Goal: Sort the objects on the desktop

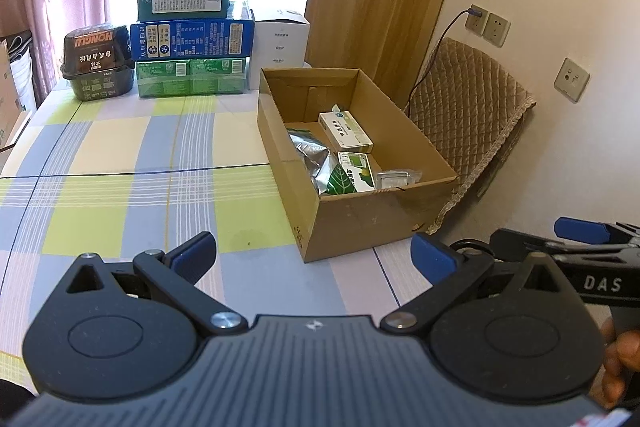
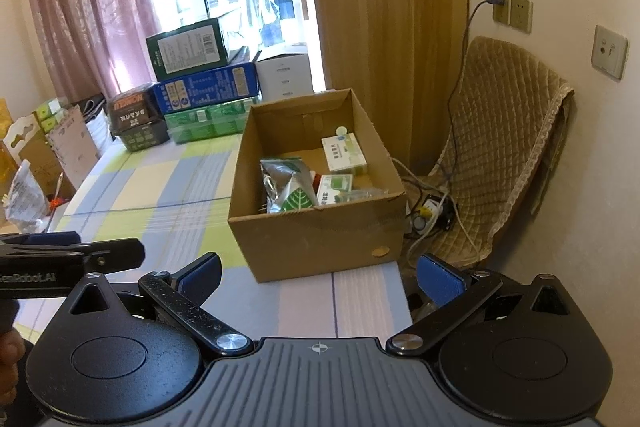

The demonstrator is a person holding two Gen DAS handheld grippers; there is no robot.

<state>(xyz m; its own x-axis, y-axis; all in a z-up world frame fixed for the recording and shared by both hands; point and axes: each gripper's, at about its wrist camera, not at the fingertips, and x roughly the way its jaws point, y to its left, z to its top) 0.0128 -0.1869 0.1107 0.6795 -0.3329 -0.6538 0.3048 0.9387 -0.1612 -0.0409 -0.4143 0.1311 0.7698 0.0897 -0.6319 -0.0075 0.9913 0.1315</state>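
Cardboard box (image 1: 372, 211) dead ahead of both tools, and everything loose looks to be inside it already. The left tool (image 1: 314, 257) hangs over the checked bench (image 1: 120, 147) with its blue pads spread wide, nothing between them. Same story on the right tool (image 2: 318, 277): fingers splayed apart, empty, hovering near the bench's front edge.

Where's the box? From the left tool it sits at about one o'clock, near; from the right tool it's at twelve, straight up the middle. I'd call the right hand the nearer and better lined up. The box's long axis runs away from the person, toward the window.

Inside: a white medicine carton (image 1: 346, 131) at the far end, a green-and-white carton (image 1: 356, 173) nearer, a silver foil pouch (image 2: 280, 185) with a leaf print against the left wall, and something small and clear at the right that I can't make out.

At eleven o'clock, along the back of the bench, a stack of boxes (image 1: 192, 59) and a dark food tub (image 1: 96, 61) stand well apart from the box. The open stretch of bench shows nothing loose, so sorting looks close to finished.
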